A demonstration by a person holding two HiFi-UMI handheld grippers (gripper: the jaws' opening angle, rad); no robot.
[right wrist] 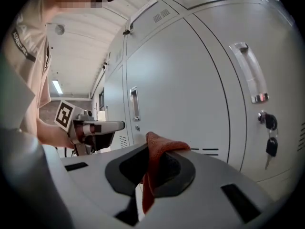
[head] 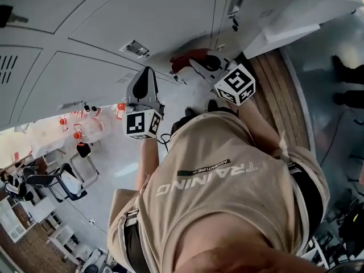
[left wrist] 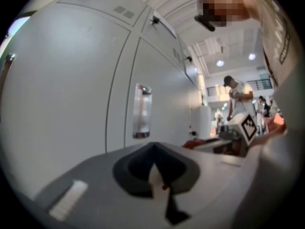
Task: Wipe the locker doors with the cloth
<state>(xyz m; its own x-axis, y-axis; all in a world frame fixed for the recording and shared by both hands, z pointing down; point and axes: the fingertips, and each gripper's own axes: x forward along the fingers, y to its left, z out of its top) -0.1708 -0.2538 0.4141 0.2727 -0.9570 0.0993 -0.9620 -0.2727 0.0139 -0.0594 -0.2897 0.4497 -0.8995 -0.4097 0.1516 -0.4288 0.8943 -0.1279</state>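
Right claw (right wrist: 150, 175) clenched on red cloth (right wrist: 159, 151), centre frame, just off locker door (right wrist: 190, 80). Left claw (left wrist: 155, 175) closed, empty. Wipe seemingly not begun; next: press cloth flat, sweep.

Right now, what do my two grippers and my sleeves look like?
The left gripper and right gripper are pale grey shells with black jaw pads. Each carries a white cube printed with black square markers. You wear a beige short-sleeved T-shirt.
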